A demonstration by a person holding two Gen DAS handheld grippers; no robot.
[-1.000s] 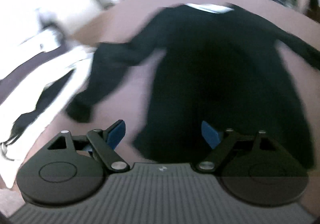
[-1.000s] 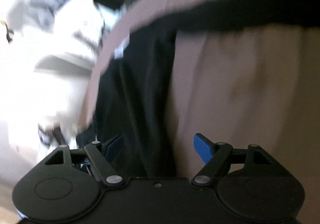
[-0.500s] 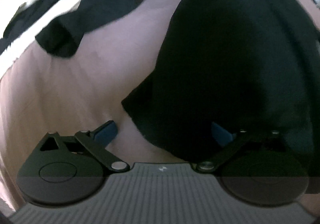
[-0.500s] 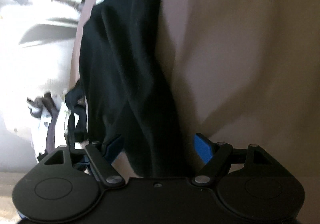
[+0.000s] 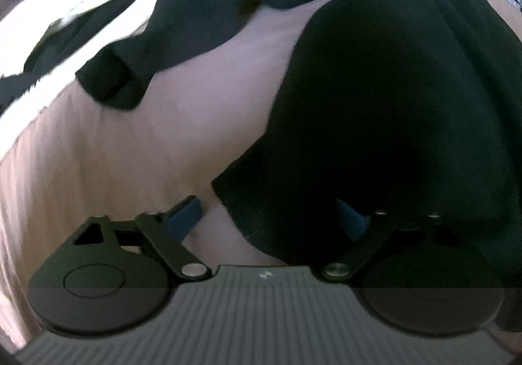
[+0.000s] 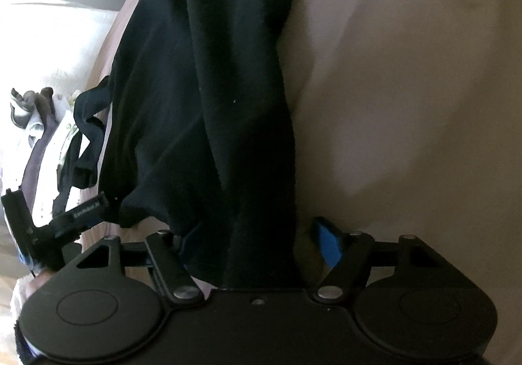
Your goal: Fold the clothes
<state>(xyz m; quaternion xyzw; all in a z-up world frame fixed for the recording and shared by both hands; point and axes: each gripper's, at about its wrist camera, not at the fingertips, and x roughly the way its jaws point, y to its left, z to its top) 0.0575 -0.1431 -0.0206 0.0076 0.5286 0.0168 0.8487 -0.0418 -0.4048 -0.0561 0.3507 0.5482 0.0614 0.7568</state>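
Seen from the left wrist, a black long-sleeved knit top (image 5: 391, 87) lies spread on a dusty-pink bedsheet (image 5: 114, 152), its body flat and one long sleeve with a ribbed cuff (image 5: 107, 81) flung out to the side, seemingly laid out so the hem can be taken first. The left gripper (image 5: 270, 218) sits low over the near hem corner (image 5: 248, 201). Its blue-padded jaws stand well apart and are closing, with the corner of cloth lying between them; the pads do not yet press on the fabric. A jumble of white and dark laundry (image 5: 49, 15) waits at the sheet's far edge.

From the right wrist, the same black top (image 6: 202, 87) runs away from the camera as a rumpled band, pink sheet bare beside it. The right gripper (image 6: 257, 244) straddles the near end of the cloth, jaws wide and narrowing. One blue pad (image 6: 329, 244) stands clear of the fabric, while the other is mostly hidden behind it, so no clamp is evident. The left gripper's black frame shows at the edge, near the same hem, suggesting a two-handed lift for the first fold.
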